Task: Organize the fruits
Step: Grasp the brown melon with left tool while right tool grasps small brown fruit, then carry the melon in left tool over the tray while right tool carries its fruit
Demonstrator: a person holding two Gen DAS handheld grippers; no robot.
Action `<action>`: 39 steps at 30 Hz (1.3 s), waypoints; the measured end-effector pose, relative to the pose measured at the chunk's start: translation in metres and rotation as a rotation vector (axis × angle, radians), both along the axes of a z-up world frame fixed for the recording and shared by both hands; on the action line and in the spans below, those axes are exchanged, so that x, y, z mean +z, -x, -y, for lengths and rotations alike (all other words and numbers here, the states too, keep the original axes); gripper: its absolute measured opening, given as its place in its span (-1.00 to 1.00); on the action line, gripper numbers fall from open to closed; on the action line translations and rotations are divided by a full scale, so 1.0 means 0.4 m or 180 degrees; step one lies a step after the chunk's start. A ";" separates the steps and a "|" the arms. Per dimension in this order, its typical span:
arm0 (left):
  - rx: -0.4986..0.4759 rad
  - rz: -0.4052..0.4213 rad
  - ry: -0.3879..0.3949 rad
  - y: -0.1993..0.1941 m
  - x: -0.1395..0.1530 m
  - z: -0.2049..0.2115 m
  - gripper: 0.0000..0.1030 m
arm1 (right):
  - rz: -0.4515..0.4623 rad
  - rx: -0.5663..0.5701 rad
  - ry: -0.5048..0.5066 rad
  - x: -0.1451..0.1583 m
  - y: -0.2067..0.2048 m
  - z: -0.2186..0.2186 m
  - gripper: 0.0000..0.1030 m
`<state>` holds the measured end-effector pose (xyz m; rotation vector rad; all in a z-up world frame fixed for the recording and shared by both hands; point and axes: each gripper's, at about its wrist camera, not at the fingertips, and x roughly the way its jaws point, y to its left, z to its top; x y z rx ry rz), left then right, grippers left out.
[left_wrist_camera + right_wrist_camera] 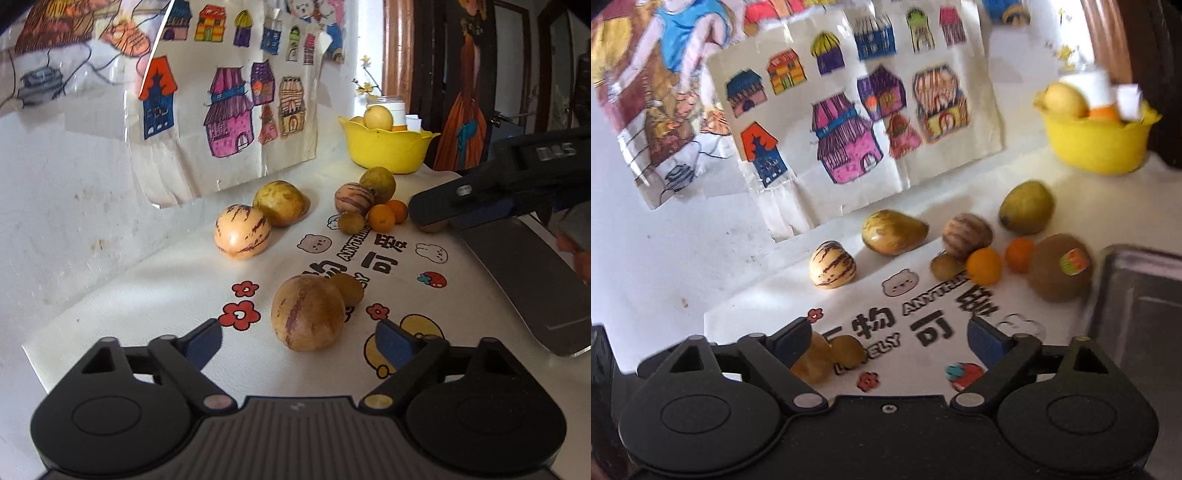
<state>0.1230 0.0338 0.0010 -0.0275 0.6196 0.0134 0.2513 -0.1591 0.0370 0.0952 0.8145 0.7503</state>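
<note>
My left gripper (298, 328) is open, and a large tan striped fruit (306, 314) lies just ahead between its fingers, untouched. A small brownish fruit (347, 290) sits behind it. Farther back lie a pale striped fruit (242, 232), a yellow-green fruit (281, 202), a purple-striped fruit (353, 198), a green fruit (377, 183) and two small oranges (381, 218). My right gripper (889, 328) is open over the printed mat with nothing between its fingers. A kiwi with a sticker (1058, 269) lies ahead to its right. The right gripper (436, 210) also shows from the side in the left wrist view.
A yellow bowl (388, 151) holding fruit stands at the back right. A metal tray (1141, 295) lies at the right edge of the white mat (166, 288). Children's drawings of houses (236, 122) lean against the wall behind the fruit.
</note>
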 end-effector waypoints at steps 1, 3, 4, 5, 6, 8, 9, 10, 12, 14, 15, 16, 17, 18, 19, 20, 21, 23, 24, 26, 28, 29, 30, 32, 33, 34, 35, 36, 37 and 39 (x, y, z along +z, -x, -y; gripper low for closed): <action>0.0036 0.0006 0.0009 -0.003 0.000 -0.001 0.70 | -0.0048 -0.0011 0.0002 -0.007 -0.010 -0.011 0.71; 0.0061 0.0018 0.0014 -0.009 0.000 -0.002 0.64 | -0.0081 -0.0031 0.0026 -0.021 -0.027 -0.030 0.61; 0.0068 0.0011 0.0021 -0.012 -0.001 -0.001 0.62 | -0.0079 -0.0048 0.0043 -0.026 -0.035 -0.039 0.59; 0.0071 -0.0003 0.0035 -0.015 -0.003 -0.001 0.59 | -0.0078 -0.0073 0.0062 -0.031 -0.043 -0.048 0.55; 0.0070 -0.0015 0.0052 -0.018 -0.005 0.000 0.54 | -0.0088 -0.0097 0.0072 -0.038 -0.053 -0.056 0.49; 0.0071 -0.0039 0.0091 -0.025 -0.009 -0.002 0.46 | -0.0139 -0.0168 0.0076 -0.053 -0.074 -0.069 0.41; 0.0066 -0.0052 0.0103 -0.028 -0.009 -0.002 0.42 | -0.0167 -0.0197 0.0067 -0.060 -0.084 -0.073 0.36; 0.0061 -0.0060 0.0111 -0.030 -0.009 -0.002 0.38 | -0.0177 -0.0219 0.0072 -0.068 -0.092 -0.076 0.33; 0.0067 -0.0075 0.0140 -0.034 -0.009 -0.006 0.32 | -0.0149 -0.0283 0.0127 -0.083 -0.104 -0.084 0.23; 0.0069 -0.0101 0.0212 -0.040 -0.009 -0.014 0.26 | -0.0118 -0.0332 0.0163 -0.095 -0.114 -0.091 0.17; 0.0066 -0.0115 0.0273 -0.042 -0.010 -0.019 0.21 | -0.0107 -0.0360 0.0171 -0.100 -0.119 -0.092 0.14; 0.0066 -0.0129 0.0335 -0.045 -0.011 -0.024 0.17 | -0.0094 -0.0389 0.0170 -0.105 -0.122 -0.094 0.12; 0.0067 -0.0137 0.0376 -0.048 -0.011 -0.026 0.15 | -0.0077 -0.0413 0.0167 -0.110 -0.126 -0.096 0.09; 0.0069 -0.0132 0.0384 -0.049 -0.011 -0.026 0.11 | -0.0053 -0.0440 0.0163 -0.114 -0.129 -0.098 0.06; 0.0069 -0.0133 0.0382 -0.052 -0.011 -0.024 0.07 | -0.0028 -0.0461 0.0156 -0.119 -0.131 -0.100 0.04; 0.0066 -0.0133 0.0388 -0.052 -0.012 -0.023 0.05 | -0.0009 -0.0472 0.0154 -0.122 -0.134 -0.102 0.02; 0.0064 -0.0133 0.0394 -0.054 -0.012 -0.022 0.01 | 0.0006 -0.0475 0.0157 -0.125 -0.136 -0.106 0.00; 0.0061 -0.0146 0.0375 -0.057 -0.012 -0.018 0.01 | 0.0019 -0.0500 0.0170 -0.128 -0.142 -0.113 -0.03; 0.0060 -0.0148 0.0374 -0.057 -0.012 -0.019 0.01 | 0.0025 -0.0507 0.0170 -0.129 -0.145 -0.116 -0.04; 0.0060 -0.0151 0.0389 -0.058 -0.012 -0.019 0.00 | 0.0049 -0.0523 0.0198 -0.130 -0.152 -0.123 -0.05; 0.0061 -0.0157 0.0399 -0.061 -0.011 -0.020 0.00 | 0.0083 -0.0547 0.0228 -0.131 -0.157 -0.128 -0.08; 0.0063 -0.0159 0.0403 -0.062 -0.011 -0.021 0.00 | 0.0087 -0.0560 0.0242 -0.133 -0.161 -0.130 -0.11; 0.0064 -0.0161 0.0406 -0.064 -0.011 -0.021 0.00 | 0.0081 -0.0574 0.0247 -0.135 -0.165 -0.130 -0.16; 0.0065 -0.0162 0.0410 -0.064 -0.011 -0.023 0.00 | 0.0091 -0.0614 0.0258 -0.140 -0.169 -0.130 -0.25; 0.0066 -0.0161 0.0410 -0.063 -0.011 -0.023 0.00 | 0.0106 -0.0631 0.0273 -0.141 -0.170 -0.130 -0.30; 0.0066 -0.0161 0.0409 -0.063 -0.011 -0.023 0.00 | 0.0114 -0.0644 0.0278 -0.141 -0.171 -0.130 -0.34; 0.0066 -0.0161 0.0408 -0.063 -0.011 -0.023 0.00 | 0.0115 -0.0658 0.0277 -0.141 -0.172 -0.129 -0.40; 0.0066 -0.0161 0.0406 -0.064 -0.010 -0.022 0.00 | 0.0111 -0.0659 0.0267 -0.142 -0.173 -0.127 -0.40; 0.0065 -0.0161 0.0405 -0.064 -0.010 -0.023 -0.01 | 0.0107 -0.0660 0.0260 -0.142 -0.173 -0.126 -0.40; 0.0067 -0.0159 0.0400 -0.064 -0.010 -0.023 -0.02 | 0.0101 -0.0650 0.0254 -0.140 -0.169 -0.124 -0.41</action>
